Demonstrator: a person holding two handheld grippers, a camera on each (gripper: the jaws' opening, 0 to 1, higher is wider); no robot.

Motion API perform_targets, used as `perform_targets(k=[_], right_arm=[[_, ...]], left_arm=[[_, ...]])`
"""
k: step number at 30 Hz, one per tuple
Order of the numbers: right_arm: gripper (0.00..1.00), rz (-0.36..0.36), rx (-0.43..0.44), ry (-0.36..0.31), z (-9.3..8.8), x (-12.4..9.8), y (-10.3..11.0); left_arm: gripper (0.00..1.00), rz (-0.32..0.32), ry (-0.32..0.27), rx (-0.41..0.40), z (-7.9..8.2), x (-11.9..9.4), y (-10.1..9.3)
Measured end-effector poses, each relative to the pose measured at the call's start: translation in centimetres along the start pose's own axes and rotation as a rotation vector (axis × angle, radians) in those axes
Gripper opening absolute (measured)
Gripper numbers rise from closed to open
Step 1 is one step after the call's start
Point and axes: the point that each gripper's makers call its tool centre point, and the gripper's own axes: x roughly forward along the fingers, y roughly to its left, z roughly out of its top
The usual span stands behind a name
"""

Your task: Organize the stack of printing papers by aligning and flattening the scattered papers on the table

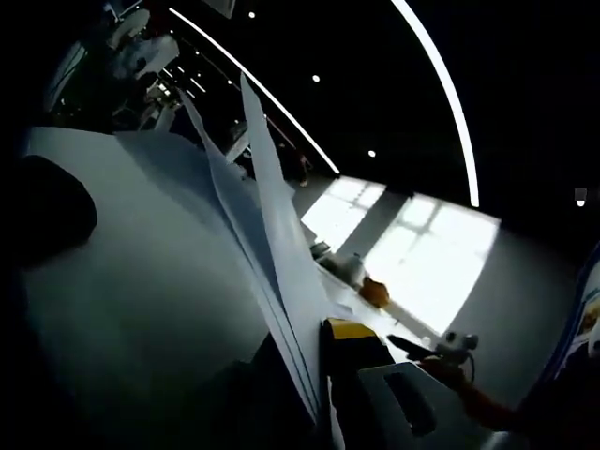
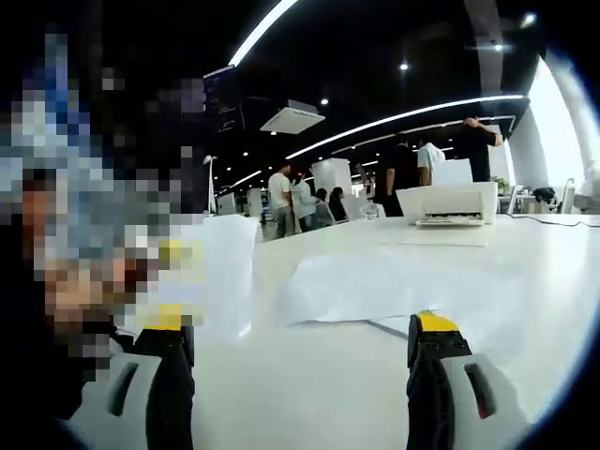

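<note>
Two yellow-tipped jaws of your right gripper (image 2: 300, 347) stand wide apart at the bottom of the right gripper view, with nothing between them. Just beyond, one smooth white paper sheet (image 2: 375, 286) lies flat on the glossy white table (image 2: 525, 272); a second sheet (image 2: 220, 272) stands upright at left. Farther, upper right, one boxy white printer (image 2: 448, 202). In the left gripper view, your left gripper (image 1: 361, 375) shows one yellow-tipped jaw beside thin upright papers (image 1: 272, 234); you cannot tell its opening.
</note>
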Motion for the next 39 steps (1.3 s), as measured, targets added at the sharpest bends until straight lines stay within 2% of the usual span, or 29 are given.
perform_targets(k=[3,8,15,19,26,31,34,39], right_arm=[[0.90,-0.019,-0.004,-0.004,0.1,0.4,-0.7],[0.90,-0.063,0.021,-0.028,0.7,1.3,-2.6],[0.90,-0.104,0.077,-0.046,1.2,2.4,-4.6],[0.90,-0.137,0.066,-0.029,1.0,3.2,-5.4],[0.90,-0.284,0.105,0.026,0.0,4.2,-8.5],[0.90,-0.294,0.100,0.003,0.6,5.2,-9.2],[0.90,-0.336,0.067,0.053,-0.1,5.7,-10.0],[0.90,-0.346,0.066,0.102,-1.0,6.6,-10.3]], left_arm=[[0.07,0.000,0.000,0.001,-0.1,0.0,-0.1],[0.07,-0.001,0.001,0.002,-0.8,0.2,-1.2],[0.07,-0.002,-0.003,0.000,0.1,0.2,0.1],[0.07,-0.004,-0.005,-0.001,0.5,0.1,0.6],[0.07,-0.004,-0.004,-0.001,0.8,0.1,1.3],[0.07,-0.004,-0.003,0.000,1.0,0.2,1.5],[0.07,-0.004,-0.002,0.000,1.1,0.3,1.7],[0.07,-0.007,-0.003,-0.001,1.2,0.3,1.9]])
